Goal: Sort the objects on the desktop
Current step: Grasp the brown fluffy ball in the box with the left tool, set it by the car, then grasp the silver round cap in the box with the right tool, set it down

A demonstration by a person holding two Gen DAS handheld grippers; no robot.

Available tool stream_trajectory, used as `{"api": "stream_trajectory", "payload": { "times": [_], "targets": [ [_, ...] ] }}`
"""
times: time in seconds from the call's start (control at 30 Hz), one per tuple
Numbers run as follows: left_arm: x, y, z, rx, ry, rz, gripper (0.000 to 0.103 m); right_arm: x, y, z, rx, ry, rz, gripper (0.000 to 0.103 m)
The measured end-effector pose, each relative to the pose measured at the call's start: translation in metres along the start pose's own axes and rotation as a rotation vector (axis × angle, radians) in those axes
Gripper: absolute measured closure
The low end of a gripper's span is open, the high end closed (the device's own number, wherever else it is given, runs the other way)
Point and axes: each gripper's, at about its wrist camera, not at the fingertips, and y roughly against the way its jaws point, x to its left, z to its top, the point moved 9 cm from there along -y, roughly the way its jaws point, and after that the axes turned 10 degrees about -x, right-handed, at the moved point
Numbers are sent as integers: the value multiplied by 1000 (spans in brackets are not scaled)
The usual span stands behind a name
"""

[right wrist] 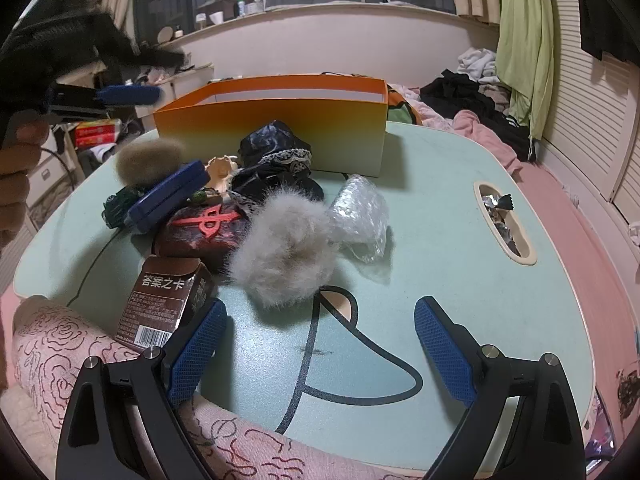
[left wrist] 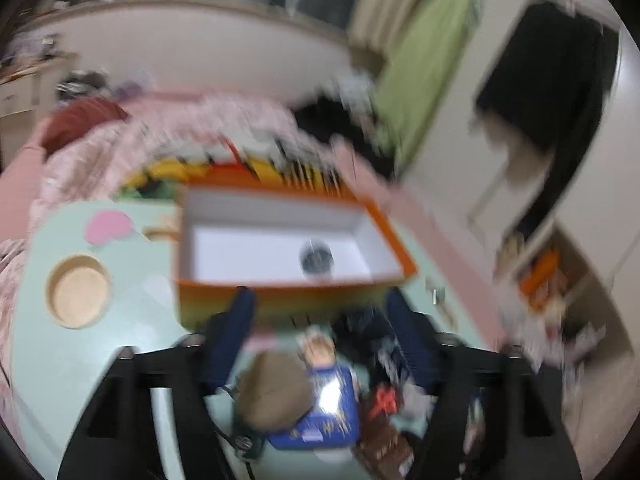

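Note:
An orange box (left wrist: 280, 300) with a white inside stands on the pale green table (left wrist: 80, 360); a small dark round thing (left wrist: 316, 258) lies in it. My left gripper (left wrist: 320, 320) hangs open just before the box, with nothing between its pads, above a brown fur ball (left wrist: 276, 388) and a blue case (left wrist: 324, 412). The view is blurred. In the right wrist view my right gripper (right wrist: 320, 344) stands open over bare table, near a grey fur pompom (right wrist: 284, 252). Beside it lie a brown card box (right wrist: 164, 304), a dark red pouch (right wrist: 204, 228), bubble wrap (right wrist: 360, 212) and black lace cloth (right wrist: 276, 156).
A hand (right wrist: 16, 184) holds the left gripper (right wrist: 120, 94) at the upper left. The table has a round cup recess (left wrist: 80, 290) and a slot (right wrist: 504, 224) with foil wrappers. Floral pink fabric (right wrist: 60, 360) lies at the near edge. Clothes (right wrist: 472, 96) are piled behind on the right.

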Motion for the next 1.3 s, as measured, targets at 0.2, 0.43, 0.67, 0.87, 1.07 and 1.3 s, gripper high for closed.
{"api": "stream_trajectory", "payload": {
  "times": [0.2,0.43,0.67,0.87,1.07,1.3],
  "targets": [
    [5,38,-25,48,-213,77,20,0,0,-1,0,0,0,8],
    [47,55,-125,253,-273,205,20,0,0,-1,0,0,0,8],
    [42,35,-147,173,-328,277,1,-1,0,3,-4,4,-5,8],
    [44,36,-147,86,-310,304,1,-1,14,17,-84,-35,41,28],
    [44,44,-142,74,-308,305,0,8,20,93,-151,-88,134,39],
    [45,46,-139,59,-308,302,0,11,-82,188,89,-114,117,57]
  ]
}}
